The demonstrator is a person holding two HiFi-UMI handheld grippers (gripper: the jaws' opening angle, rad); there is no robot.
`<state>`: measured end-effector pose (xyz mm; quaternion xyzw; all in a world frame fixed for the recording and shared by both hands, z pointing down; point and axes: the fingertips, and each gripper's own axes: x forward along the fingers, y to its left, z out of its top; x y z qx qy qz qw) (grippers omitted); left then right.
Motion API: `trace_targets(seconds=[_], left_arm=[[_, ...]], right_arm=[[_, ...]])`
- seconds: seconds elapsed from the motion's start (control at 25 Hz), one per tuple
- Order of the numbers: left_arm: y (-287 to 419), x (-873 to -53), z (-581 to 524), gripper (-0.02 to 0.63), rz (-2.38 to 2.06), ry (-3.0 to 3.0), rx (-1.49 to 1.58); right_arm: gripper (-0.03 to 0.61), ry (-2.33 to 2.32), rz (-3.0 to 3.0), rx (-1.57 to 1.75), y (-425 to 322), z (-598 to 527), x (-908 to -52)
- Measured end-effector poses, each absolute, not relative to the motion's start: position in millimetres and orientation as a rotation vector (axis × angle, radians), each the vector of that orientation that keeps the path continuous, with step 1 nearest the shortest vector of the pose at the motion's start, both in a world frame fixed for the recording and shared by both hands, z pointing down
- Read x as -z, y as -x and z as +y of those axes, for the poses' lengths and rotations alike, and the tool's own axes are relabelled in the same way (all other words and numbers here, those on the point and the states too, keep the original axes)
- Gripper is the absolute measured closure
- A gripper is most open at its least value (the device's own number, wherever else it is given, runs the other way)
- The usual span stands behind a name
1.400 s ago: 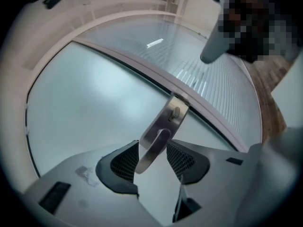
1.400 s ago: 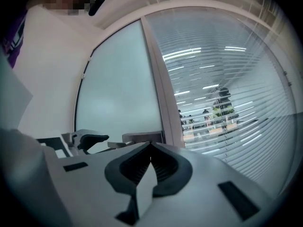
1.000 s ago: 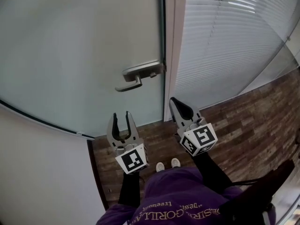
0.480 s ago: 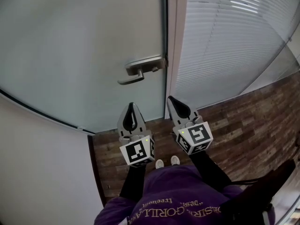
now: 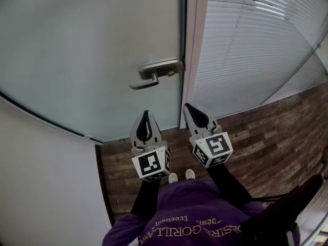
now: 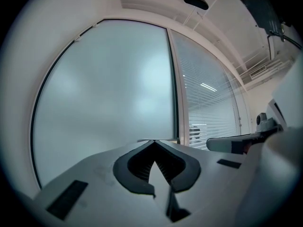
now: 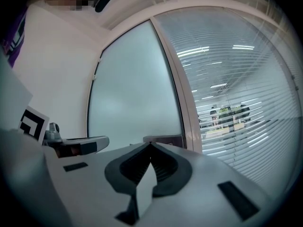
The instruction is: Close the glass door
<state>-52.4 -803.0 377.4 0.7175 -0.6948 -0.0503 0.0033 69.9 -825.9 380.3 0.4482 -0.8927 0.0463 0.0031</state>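
The left gripper (image 5: 146, 116) and the right gripper (image 5: 188, 109) are held level and side by side in front of the person, both pointing at the frosted glass door (image 5: 87, 50). Both have their jaws pressed together with nothing between them. The door's handle-side edge lies along the door frame (image 5: 195, 50), and the lever handle (image 5: 154, 76) appears above the gripper tips in the head view.

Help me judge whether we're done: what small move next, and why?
Probably ease the shut, empty left gripper forward to press the frosted glass door beside its grey metal lever handle. The door's edge looks flush against the pale frame, but the gripper hangs short of it, so latching is unconfirmed.
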Motion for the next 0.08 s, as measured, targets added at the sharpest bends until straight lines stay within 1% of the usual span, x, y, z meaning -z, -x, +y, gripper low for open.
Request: trace_targets(seconds=[0.08], left_arm=[[52.1, -376.6, -802.3, 0.614, -2.170, -2.250, 0.168]], right_arm=[[0.588, -1.403, -2.799, -0.146, -69.7, -825.7, -380.2]])
